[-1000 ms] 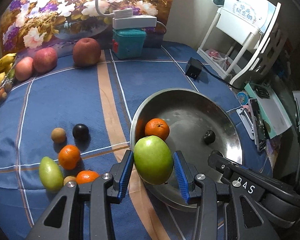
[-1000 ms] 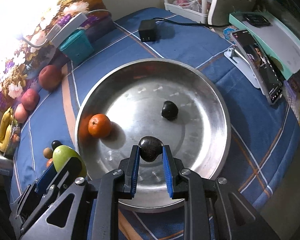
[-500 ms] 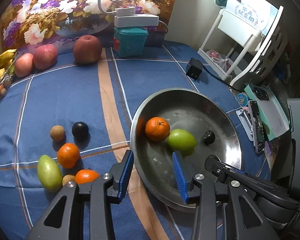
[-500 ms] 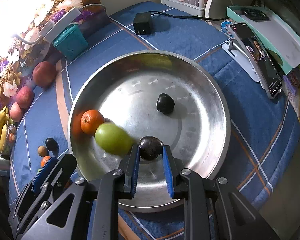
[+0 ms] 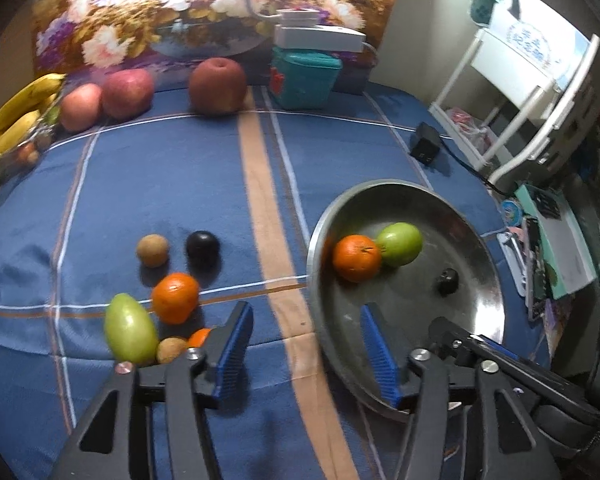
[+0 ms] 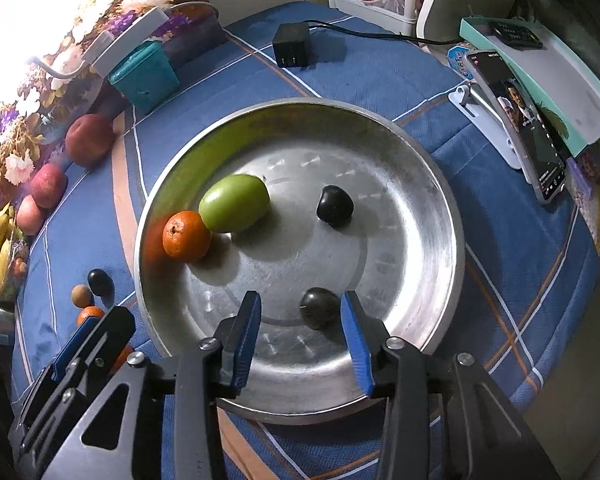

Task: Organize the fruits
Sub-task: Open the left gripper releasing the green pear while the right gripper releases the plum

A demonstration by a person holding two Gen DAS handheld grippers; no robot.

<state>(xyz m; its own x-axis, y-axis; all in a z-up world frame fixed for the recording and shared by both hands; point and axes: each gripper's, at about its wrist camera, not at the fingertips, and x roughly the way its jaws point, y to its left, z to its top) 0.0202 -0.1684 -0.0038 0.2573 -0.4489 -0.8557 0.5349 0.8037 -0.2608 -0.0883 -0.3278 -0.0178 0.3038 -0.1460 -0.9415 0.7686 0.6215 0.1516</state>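
A round metal pan [image 6: 452,208] [image 5: 496,280] holds an orange [image 6: 186,236] [image 5: 356,258], a green fruit [image 6: 234,203] [image 5: 400,244] touching it, a dark plum [image 6: 335,206] [image 5: 448,280] and a second dark plum [image 6: 319,307]. My right gripper [image 6: 302,330] is open over the pan's near side, its jaws either side of the second plum without touching. My left gripper [image 5: 306,344] is open and empty above the cloth at the pan's left rim. On the cloth to its left lie a green fruit [image 5: 130,330], an orange [image 5: 175,298], a dark plum [image 5: 202,245] and a brown fruit [image 5: 153,251].
Three red apples [image 5: 218,85] and bananas [image 5: 12,120] sit at the back left. A teal box [image 5: 304,80] with a white lamp stands at the back. A black charger [image 6: 292,46], a phone on a stand [image 6: 520,120] and a white rack [image 5: 532,80] are to the right.
My right gripper opened and let the dark plum go into the pan. The green fruit released by my left gripper rolled against the orange. My left gripper shifted left.
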